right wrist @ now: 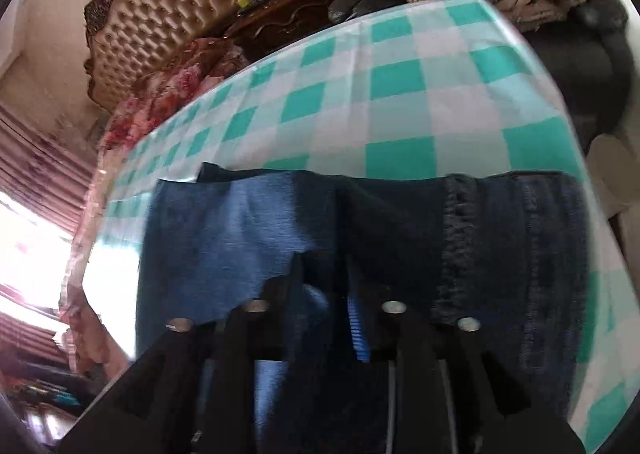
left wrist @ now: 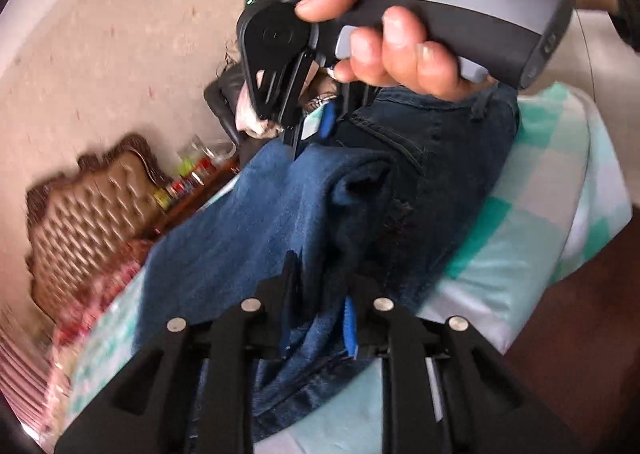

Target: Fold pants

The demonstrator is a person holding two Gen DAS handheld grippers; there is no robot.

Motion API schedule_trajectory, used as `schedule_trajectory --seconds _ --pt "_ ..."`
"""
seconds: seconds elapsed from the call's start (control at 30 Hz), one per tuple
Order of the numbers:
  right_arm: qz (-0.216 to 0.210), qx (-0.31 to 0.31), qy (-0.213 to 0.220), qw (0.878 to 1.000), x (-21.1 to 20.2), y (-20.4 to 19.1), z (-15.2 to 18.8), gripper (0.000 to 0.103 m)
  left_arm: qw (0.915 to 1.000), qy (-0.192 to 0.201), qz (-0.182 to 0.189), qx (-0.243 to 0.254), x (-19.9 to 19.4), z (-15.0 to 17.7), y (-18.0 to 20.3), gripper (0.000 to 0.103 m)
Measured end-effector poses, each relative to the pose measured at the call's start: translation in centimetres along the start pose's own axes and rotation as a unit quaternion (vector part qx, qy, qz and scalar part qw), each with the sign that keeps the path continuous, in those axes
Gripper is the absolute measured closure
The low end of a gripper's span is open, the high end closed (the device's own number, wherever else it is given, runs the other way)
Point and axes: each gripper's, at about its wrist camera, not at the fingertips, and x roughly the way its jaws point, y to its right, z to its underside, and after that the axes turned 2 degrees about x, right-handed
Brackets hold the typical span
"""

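Blue denim fills both views: the pants (right wrist: pixel 360 238) lie folded on a bed covered with a teal-and-white checked sheet (right wrist: pixel 400 94), their far edge running straight across the cloth in the right wrist view, with a paler inside-out panel on the left and darker, seamed fabric on the right. The right gripper (right wrist: pixel 326 278) points down onto the denim, its black fingers (right wrist: pixel 298 274) slightly parted with a fold of the jeans showing between them; blur keeps me from telling whether the pads press on the cloth or stand loose around it. In the left wrist view the left gripper (left wrist: pixel 320 286) also sits low over the pants (left wrist: pixel 280 214), its jaws a narrow way apart with denim bunched between and below them, and again the grip itself cannot be told. Ahead of it a hand (left wrist: pixel 400 34) wraps the grey-and-black handle of the right gripper, fingers curled round the trigger, above the darker waistband part of the jeans. Beyond the bed stand a tufted brown headboard (right wrist: pixel 160 14) and a dark wooden nightstand (right wrist: pixel 280 18) crowded with small coloured items.
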Motion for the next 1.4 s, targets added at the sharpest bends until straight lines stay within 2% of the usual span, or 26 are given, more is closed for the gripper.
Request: schedule_trajectory --seconds 0.2,0.37,0.43,0.6,0.87,1.0,1.2,1.4 --pt "0.065 -0.048 0.024 0.996 0.3 -1.2 0.8 0.065 0.9987 0.014 -0.032 0.037 -0.1 0.1 1.2 0.078" --pt "0.118 -0.085 0.036 0.989 0.7 -2.3 1.3 0.066 0.9988 0.013 -0.027 0.040 -0.2 0.4 1.7 0.085" --pt "0.130 -0.098 0.039 0.986 0.8 -2.7 1.4 0.071 0.9988 0.011 -0.027 0.038 -0.1 0.6 1.7 0.086" --pt "0.128 -0.118 0.040 0.984 0.9 -3.2 1.5 0.087 0.9988 0.011 -0.028 0.038 -1.0 0.7 2.0 0.086" --pt "0.132 -0.122 0.052 0.982 0.3 -3.6 2.1 0.093 0.9987 0.012 -0.029 0.041 -1.3 0.6 2.1 0.087" --pt "0.123 -0.120 0.063 0.983 -0.5 -3.7 2.1 0.096 0.9986 0.016 -0.031 0.038 -1.6 0.2 1.5 0.092" --pt "0.107 -0.116 0.088 0.984 -4.0 -3.6 1.0 0.098 0.9976 0.049 -0.034 0.036 -3.1 -2.5 0.1 0.093" --pt "0.105 -0.104 0.103 0.984 -7.8 -0.8 -0.8 0.101 0.9943 0.081 -0.020 0.066 -3.3 -6.0 1.4 0.093"
